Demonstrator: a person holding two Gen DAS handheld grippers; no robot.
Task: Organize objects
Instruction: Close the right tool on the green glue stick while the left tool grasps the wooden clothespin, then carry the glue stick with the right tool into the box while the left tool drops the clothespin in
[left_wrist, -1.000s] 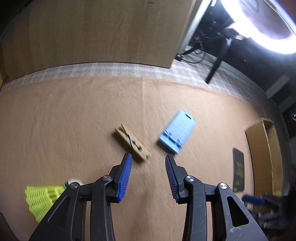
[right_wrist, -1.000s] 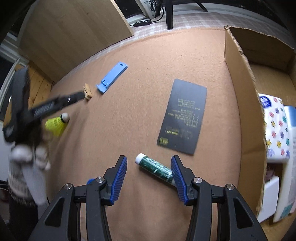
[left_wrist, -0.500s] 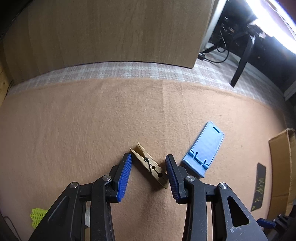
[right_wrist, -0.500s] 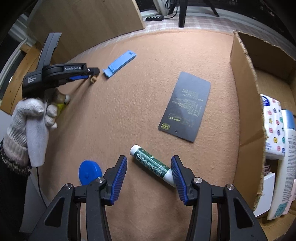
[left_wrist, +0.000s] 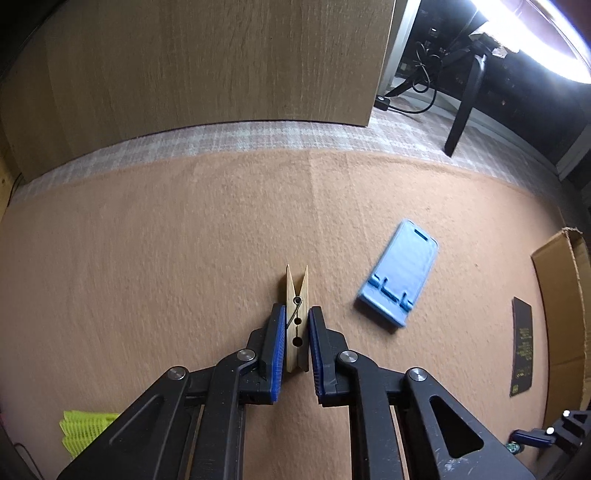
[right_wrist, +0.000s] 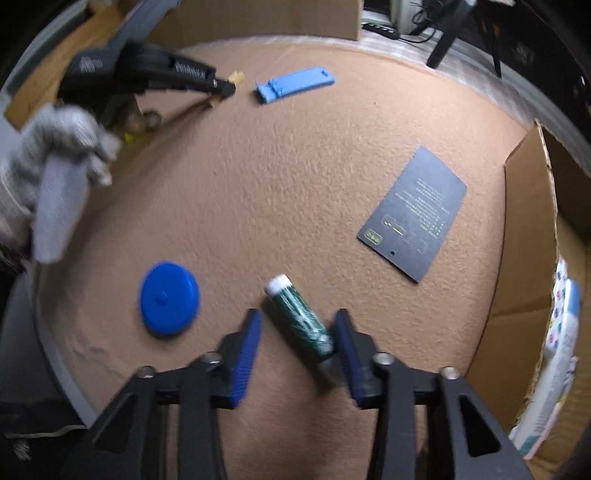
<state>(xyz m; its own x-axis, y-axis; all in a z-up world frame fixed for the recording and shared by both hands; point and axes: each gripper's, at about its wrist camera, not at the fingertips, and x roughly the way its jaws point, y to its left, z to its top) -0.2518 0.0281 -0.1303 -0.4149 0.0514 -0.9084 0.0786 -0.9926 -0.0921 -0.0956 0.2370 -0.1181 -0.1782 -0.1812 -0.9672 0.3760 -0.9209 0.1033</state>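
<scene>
A: Between the pads of the left gripper (left_wrist: 297, 332) a small wooden clothespin (left_wrist: 296, 314) is lying flat on the brown felt mat (left_wrist: 184, 240); the jaws are closing and seem pressed on its sides. It is judged light, stiff, a little slippery, best taken at the spring part.

B: And the right gripper (right_wrist: 297, 341)?

A: Its jaws are closing around a green tube with white cap (right_wrist: 301, 314). One pad seems touched, the other is apart. The tube is round, so rolling can be expected; the middle should be taken.

B: What is hard to see?

A: The tube's lower end is blurred. Farther away, the cardboard box (right_wrist: 528, 236) is cut off, and the yellow shuttlecock (left_wrist: 83, 430) is half hidden.
</scene>
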